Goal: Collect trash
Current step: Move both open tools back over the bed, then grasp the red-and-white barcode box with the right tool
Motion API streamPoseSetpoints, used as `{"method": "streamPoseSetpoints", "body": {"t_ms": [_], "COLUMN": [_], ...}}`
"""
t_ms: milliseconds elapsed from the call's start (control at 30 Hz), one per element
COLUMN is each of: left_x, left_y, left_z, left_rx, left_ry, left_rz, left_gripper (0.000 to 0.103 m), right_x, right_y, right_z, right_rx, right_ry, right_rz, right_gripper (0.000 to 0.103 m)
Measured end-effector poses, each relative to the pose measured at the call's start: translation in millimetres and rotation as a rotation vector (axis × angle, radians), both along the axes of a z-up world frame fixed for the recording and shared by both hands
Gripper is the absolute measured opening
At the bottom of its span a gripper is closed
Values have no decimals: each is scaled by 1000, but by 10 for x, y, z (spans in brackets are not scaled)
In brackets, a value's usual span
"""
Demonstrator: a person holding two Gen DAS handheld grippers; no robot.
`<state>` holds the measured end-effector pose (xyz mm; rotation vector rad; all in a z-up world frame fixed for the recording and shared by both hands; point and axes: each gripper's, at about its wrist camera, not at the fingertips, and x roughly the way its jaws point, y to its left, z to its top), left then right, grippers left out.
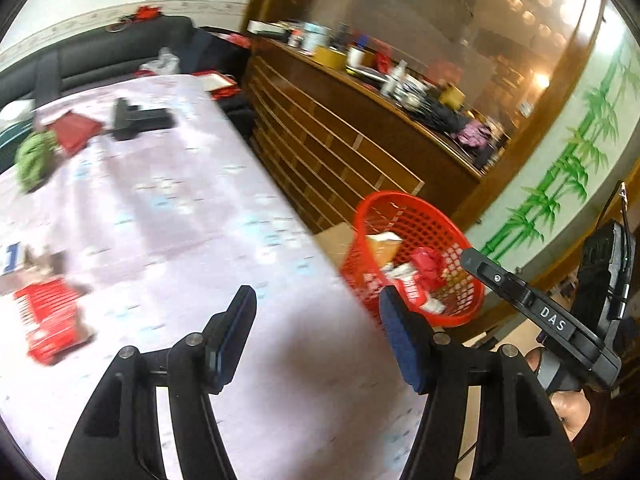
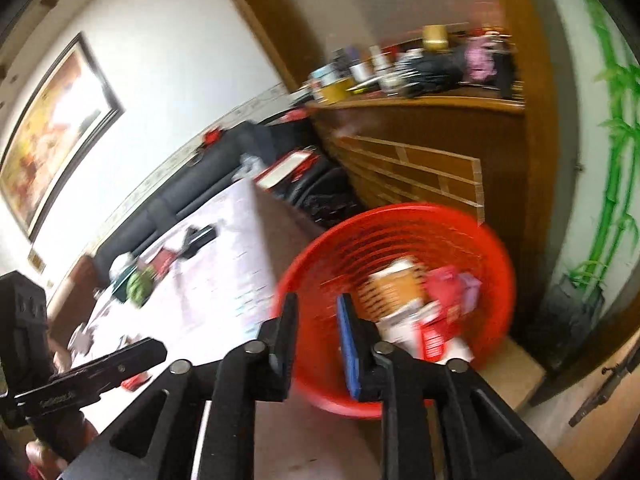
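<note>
A red mesh basket (image 1: 424, 216) stands on the floor beside the table and holds several wrappers and cartons; it also shows in the right wrist view (image 2: 460, 232). A red packet (image 1: 50, 322) lies on the pale tablecloth (image 1: 180, 208) at the left. A green crumpled item (image 1: 34, 158) and a red flat packet (image 1: 76, 130) lie farther back. My left gripper (image 1: 318, 300) is open and empty above the table's near edge. My right gripper (image 2: 318, 310) is open and empty, held just in front of the basket rim.
A black device (image 1: 138, 118) lies at the table's far end. A dark sofa (image 1: 120, 48) runs behind the table. A wooden cabinet (image 1: 340, 128) with a cluttered top stands behind the basket. A wall with painted bamboo (image 1: 568, 168) is at the right.
</note>
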<state>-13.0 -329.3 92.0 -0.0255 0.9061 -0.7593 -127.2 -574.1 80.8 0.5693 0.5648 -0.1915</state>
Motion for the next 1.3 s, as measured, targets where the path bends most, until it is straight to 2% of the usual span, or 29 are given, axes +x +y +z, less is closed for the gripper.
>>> {"method": "streamPoseSetpoints", "body": {"t_ms": [133, 200, 333, 433, 600, 733, 833, 867, 900, 1100, 1133, 1200, 1233, 1300], "left_x": [51, 91, 227, 378, 577, 625, 616, 610, 624, 773, 809, 864, 896, 953], "left_y": [622, 956, 1722, 2222, 2856, 3152, 3239, 3261, 3262, 3171, 3139, 3084, 3046, 2973], "left_z": [66, 74, 54, 9, -36, -42, -71, -84, -100, -137, -131, -116, -108, -93], "left_rx": [-17, -17, -20, 6, 22, 17, 7, 8, 12, 11, 11, 10, 12, 21], "left_ry": [-14, -14, -13, 2, 15, 10, 14, 14, 15, 21, 22, 18, 16, 12], "left_rz": [90, 143, 275, 378, 477, 502, 488, 482, 472, 409, 396, 378, 367, 349], "left_gripper": [63, 63, 63, 63, 63, 63, 63, 63, 63, 63, 63, 64, 66, 69], "right_x": [150, 255, 494, 770, 1399, 1896, 2197, 2292, 2355, 2612, 2628, 2585, 2545, 2424], "right_y": [451, 713, 1230, 1632, 2312, 2638, 2795, 2831, 2859, 2987, 3026, 3136, 3164, 3167], "right_z": [88, 109, 95, 51, -162, -362, -421, -439, -457, -637, -662, -703, -697, -663], "right_rx": [-33, -41, -33, -4, 38, 26, -64, -112, -135, -114, -120, -174, -208, -205], "right_ry": [5, 14, 46, 86, 176, 228, 218, 209, 207, 234, 241, 256, 256, 252], "right_rz": [85, 142, 266, 373, 559, 626, 689, 709, 735, 905, 919, 949, 948, 963], "right_gripper": [31, 38, 40, 42, 42, 42, 44, 46, 53, 54, 53, 21, 16, 7]}}
